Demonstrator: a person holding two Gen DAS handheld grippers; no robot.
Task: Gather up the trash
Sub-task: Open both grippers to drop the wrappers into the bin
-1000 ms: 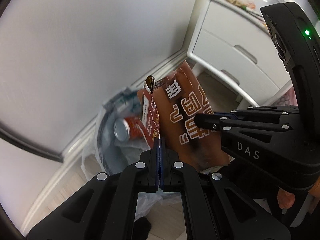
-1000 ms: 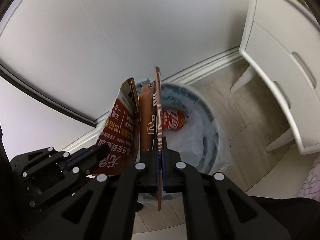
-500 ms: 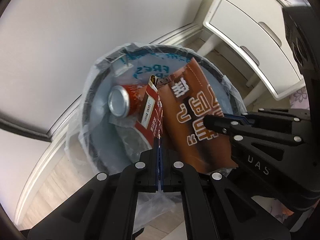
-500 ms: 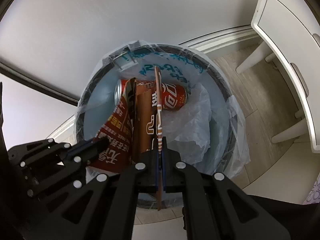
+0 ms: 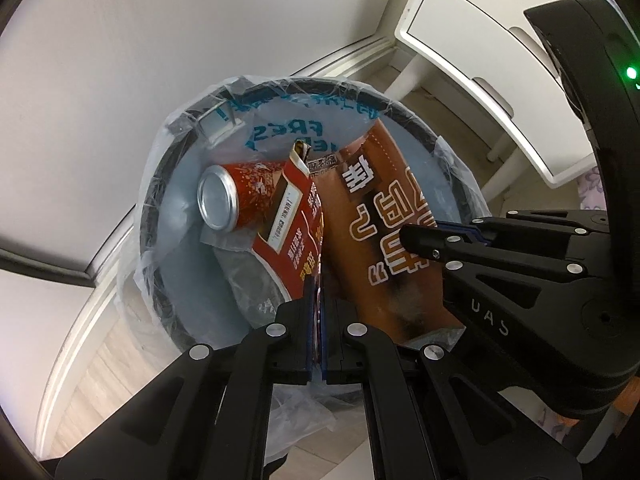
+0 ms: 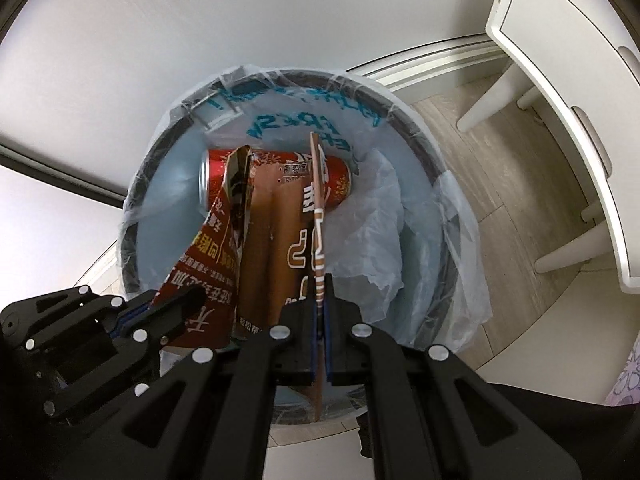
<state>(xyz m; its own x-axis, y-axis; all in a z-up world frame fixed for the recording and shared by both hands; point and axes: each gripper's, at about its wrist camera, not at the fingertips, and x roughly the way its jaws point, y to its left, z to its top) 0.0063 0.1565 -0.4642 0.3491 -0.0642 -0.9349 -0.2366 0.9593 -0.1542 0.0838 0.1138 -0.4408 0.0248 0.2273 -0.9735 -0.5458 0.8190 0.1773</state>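
Round trash bin (image 5: 160, 216), clear liner with blue print, stands against the wall; white drawer unit (image 5: 480, 60) off to the bin's right. Bin is the landmark.

Directly over the bin's mouth: brown snack wrapper (image 5: 384, 232), big white characters, upside down here, not legible as a brand. Pinched on both edges. Left gripper (image 5: 318, 292) clenched on its red-printed side, right gripper (image 6: 320, 292) clenched on the brown edge seen edge-on. Wrapper hangs between the two and dips inside the rim.

Inside the bin, at the bottom toward its left wall: red soda can (image 5: 236, 200) on its side, silver end facing up-left. The right view shows white script on it, looks like a cola logo, partly hidden. Crumpled liner folds (image 6: 372, 220) on the bin's right side.

Liner print reads "FRES…" mirrored, rest cut off.

Progress, as judged: can is in, wrapper positioned but not yet dropped. Left: let go of both edges. Other trash outside the bin: none visible here, cannot tell.
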